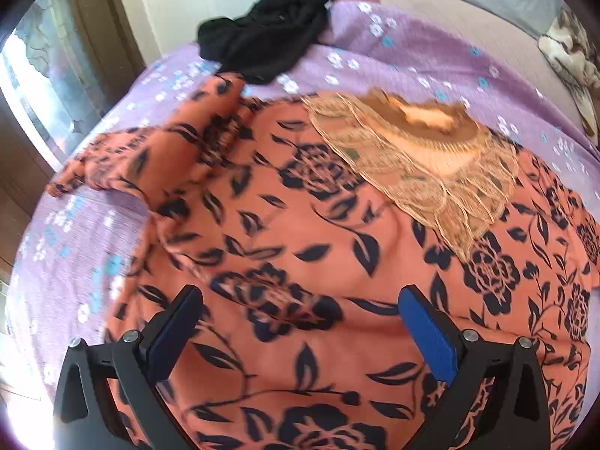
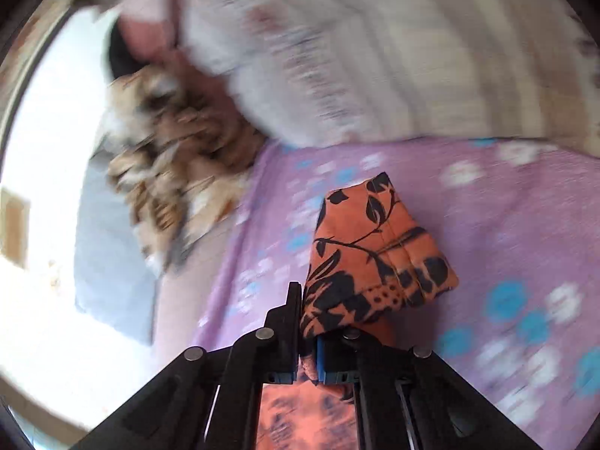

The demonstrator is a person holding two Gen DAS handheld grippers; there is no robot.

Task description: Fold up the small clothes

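Purple flowered bedsheet [image 1: 393, 48] covers the bed, with a black garment [image 1: 266, 33] bunched at its far edge. Spread flat across it lies the orange flowered dress [image 1: 285, 232], lace collar [image 1: 416, 165] away from the left tool [image 1: 300, 322], which hovers wide and empty above the skirt. Only the right view shows the right tool [image 2: 308, 322] clamped on a sleeve cuff [image 2: 375, 247], so that hand seems placed to fold it across.
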